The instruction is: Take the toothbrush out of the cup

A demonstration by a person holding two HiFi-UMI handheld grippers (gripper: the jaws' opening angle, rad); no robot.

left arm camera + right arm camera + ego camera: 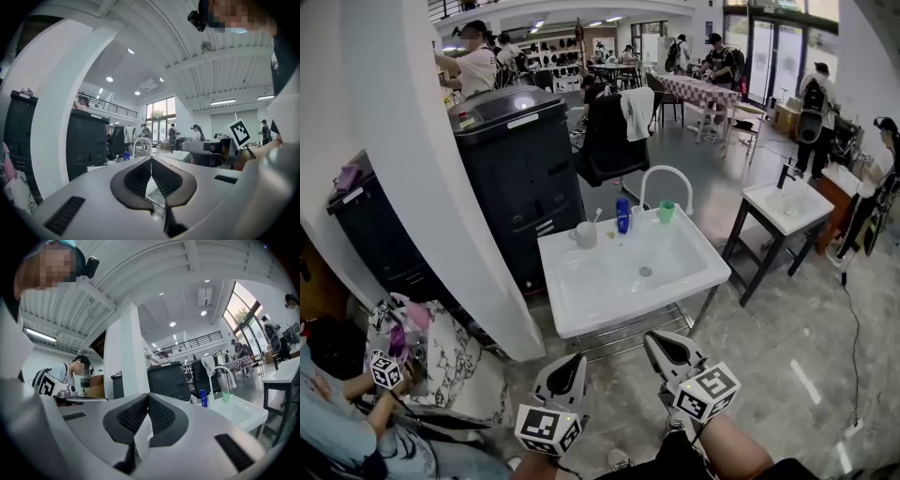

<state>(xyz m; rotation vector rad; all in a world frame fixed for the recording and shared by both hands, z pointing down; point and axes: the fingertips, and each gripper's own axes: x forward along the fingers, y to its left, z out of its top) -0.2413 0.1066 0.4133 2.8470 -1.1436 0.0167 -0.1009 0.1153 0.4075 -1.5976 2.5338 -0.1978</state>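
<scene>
While both grippers sit level and well short of it, the toothbrush (pixel 596 217) stands in the cup (pixel 586 235). It is a thin pale stick leaning right, its top end clear above the rim, too small to make out bristles. The cup is whitish and upright on the back-left ledge of the white sink (pixel 600 307).

Along the same back ledge are a blue bottle (pixel 622 215) just right of the cup, then a green cup (pixel 667 211), with the arched white faucet (pixel 665 169) behind them. The basin in front of the cup is bare down to the drain.

The left gripper (pixel 571 361) has its jaws pressed together, with nothing between them. The right gripper (pixel 659 340) is the same — jaws together and empty.

A strip of bare floor lies between the jaw tips and the sink's near edge. A black cabinet (pixel 520 178) crowds the sink's left-back corner near the cup, and a white pillar (pixel 412 169) stands further left. The right side is open floor — a second sink stand (pixel 787 206) is well apart.
</scene>
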